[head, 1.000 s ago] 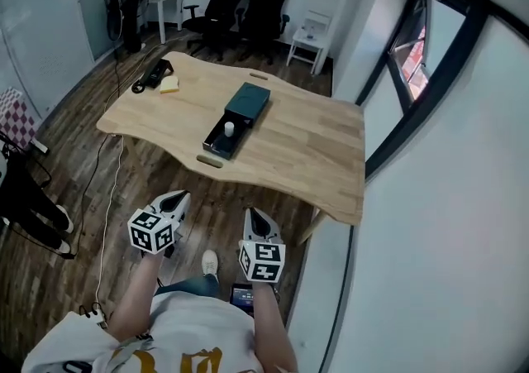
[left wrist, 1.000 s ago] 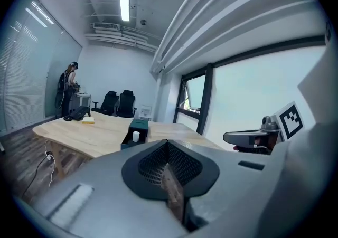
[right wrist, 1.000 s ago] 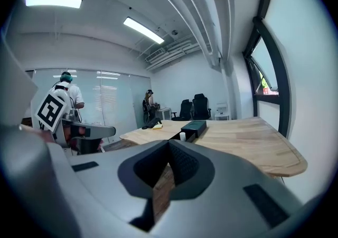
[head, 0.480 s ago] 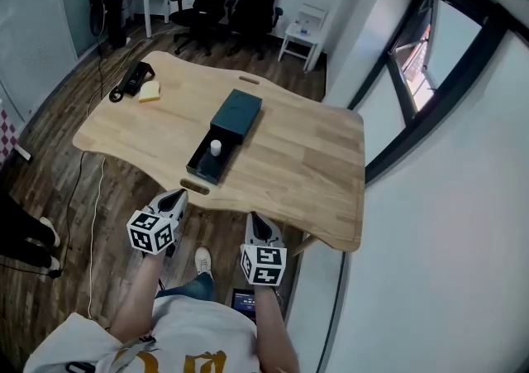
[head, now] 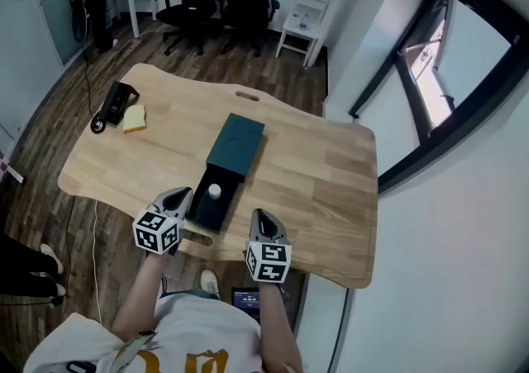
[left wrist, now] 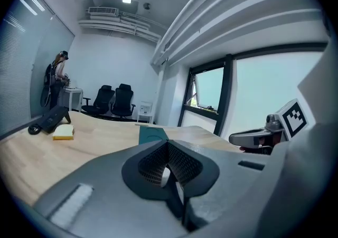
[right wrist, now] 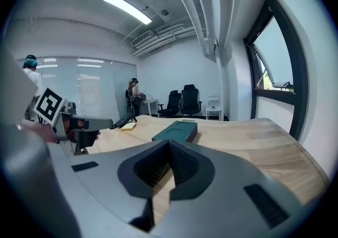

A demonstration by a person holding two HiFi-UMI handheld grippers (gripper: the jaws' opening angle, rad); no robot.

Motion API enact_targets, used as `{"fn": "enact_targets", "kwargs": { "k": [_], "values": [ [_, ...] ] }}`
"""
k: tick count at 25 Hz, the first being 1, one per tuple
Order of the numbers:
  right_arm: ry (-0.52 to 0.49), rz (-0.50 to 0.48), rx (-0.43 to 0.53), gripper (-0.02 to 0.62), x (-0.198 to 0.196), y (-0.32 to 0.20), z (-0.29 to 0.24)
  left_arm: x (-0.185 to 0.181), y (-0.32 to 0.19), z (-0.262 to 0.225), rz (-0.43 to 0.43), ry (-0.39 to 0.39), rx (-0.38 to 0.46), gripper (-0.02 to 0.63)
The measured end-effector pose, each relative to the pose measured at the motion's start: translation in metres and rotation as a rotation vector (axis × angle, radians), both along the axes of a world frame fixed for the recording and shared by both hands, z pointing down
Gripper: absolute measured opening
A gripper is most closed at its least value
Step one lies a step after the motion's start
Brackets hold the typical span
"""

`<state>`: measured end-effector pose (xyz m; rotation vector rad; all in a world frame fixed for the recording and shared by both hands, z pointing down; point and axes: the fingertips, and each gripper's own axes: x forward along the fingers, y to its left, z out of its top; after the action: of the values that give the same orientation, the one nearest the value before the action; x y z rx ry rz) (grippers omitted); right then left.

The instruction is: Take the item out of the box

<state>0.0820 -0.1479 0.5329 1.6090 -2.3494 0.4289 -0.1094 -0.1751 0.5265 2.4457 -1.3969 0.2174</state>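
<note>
With the left gripper (head: 178, 195) and right gripper (head: 260, 216) both closed and empty near the box's (head: 237, 141) open end, unopened jaws may knock over the white item (head: 214, 191).

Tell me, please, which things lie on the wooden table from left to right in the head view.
black device → yellow block → dark box, with the white item in its open tray
</note>
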Motion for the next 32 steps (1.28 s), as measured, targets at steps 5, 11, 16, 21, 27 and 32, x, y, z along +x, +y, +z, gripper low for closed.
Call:
{"fn": "enact_targets", "kwargs": {
  "k": [5,11,16,21,27,32],
  "values": [
    [0.014,0.002,-0.003,0.005,-0.012,-0.041,0.011,-0.002,-0.050,0.014,0.025,-0.002,-0.002,0.002],
    [0.020,0.040,-0.011,0.005,0.003,-0.056,0.013,0.008,-0.081,0.021,0.049,-0.014,-0.010,0.002],
    [-0.017,0.061,-0.009,0.005,0.008,-0.064,0.007,0.011,-0.091,0.019,0.048,-0.010,-0.004,0.002],
    [-0.015,0.008,-0.004,0.005,-0.007,-0.078,0.007,0.009,-0.093,0.020,0.051,-0.018,-0.007,0.002],
    [-0.027,-0.015,-0.013,0.005,-0.010,-0.085,0.015,0.008,-0.097,0.024,0.056,-0.023,-0.024,0.002],
    [-0.033,-0.013,-0.028,0.005,-0.005,-0.090,0.021,0.010,-0.100,0.029,0.054,-0.025,-0.039,0.002]
  ]
}}
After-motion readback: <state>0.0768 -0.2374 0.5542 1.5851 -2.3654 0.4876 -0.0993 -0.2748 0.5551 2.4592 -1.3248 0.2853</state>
